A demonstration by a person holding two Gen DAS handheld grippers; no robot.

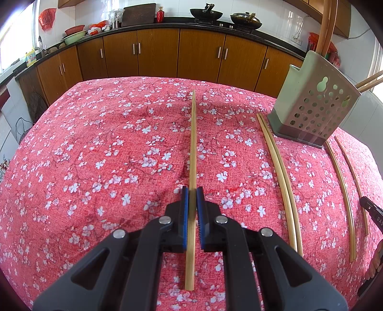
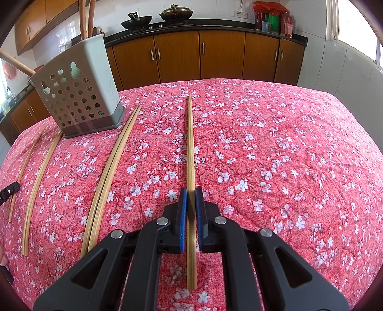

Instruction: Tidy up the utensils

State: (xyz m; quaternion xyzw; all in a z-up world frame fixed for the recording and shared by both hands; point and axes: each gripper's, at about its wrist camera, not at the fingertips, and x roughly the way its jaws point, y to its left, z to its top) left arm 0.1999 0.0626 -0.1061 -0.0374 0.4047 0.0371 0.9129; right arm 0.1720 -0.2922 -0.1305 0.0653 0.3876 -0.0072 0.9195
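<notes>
My left gripper (image 1: 192,191) is shut on a bamboo chopstick (image 1: 193,143) that runs forward between its blue pads. My right gripper (image 2: 190,191) is shut on another bamboo chopstick (image 2: 190,143) the same way. A grey-green perforated utensil holder (image 1: 311,105) stands on the red floral tablecloth, right of the left gripper; it shows left of the right gripper in the right wrist view (image 2: 79,91), with a few utensil handles standing in it. A pair of chopsticks (image 1: 280,172) (image 2: 107,177) lies between the grippers, and two single chopsticks (image 1: 344,191) (image 2: 36,181) lie beside them.
The red floral tablecloth (image 1: 95,143) covers the table. Brown kitchen cabinets (image 1: 155,55) with a black counter, woks (image 1: 205,13) and bowls stand behind. The other gripper's black tip shows at each view's edge (image 1: 373,213) (image 2: 9,190).
</notes>
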